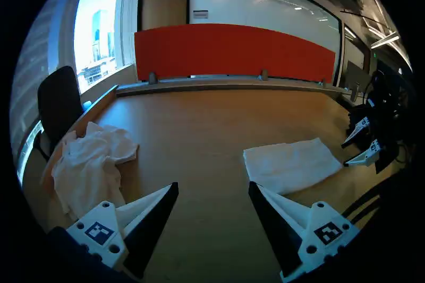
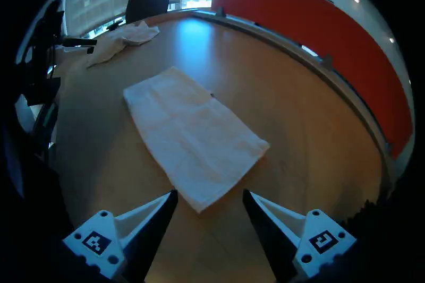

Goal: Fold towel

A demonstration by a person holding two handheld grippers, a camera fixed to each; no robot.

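Left tool (image 1: 212, 193) and right tool (image 2: 210, 198) are both gaping wide and empty. The towel (image 2: 194, 134) is lying just ahead of the right tool's tips, probably slipping free if nipped too shallowly.

- Broad wooden desk (image 1: 202, 123), light brown and smooth, curved along its far edge.
- Bordered on that edge by a red divider (image 1: 234, 52), upright on small grey brackets above a pale rail.
- In front of the divider, well apart from it and toward its right end as seen in the left gripper view: a white towel (image 1: 289, 165), flat on the wood, folded to a long rectangle with roughly even edges.
- Past the divider's left end, at the desk's side rim: a crumpled heap of white cloth (image 1: 90, 166), bunched and uneven.
- Heap and towel well apart from each other, neither touching the divider.
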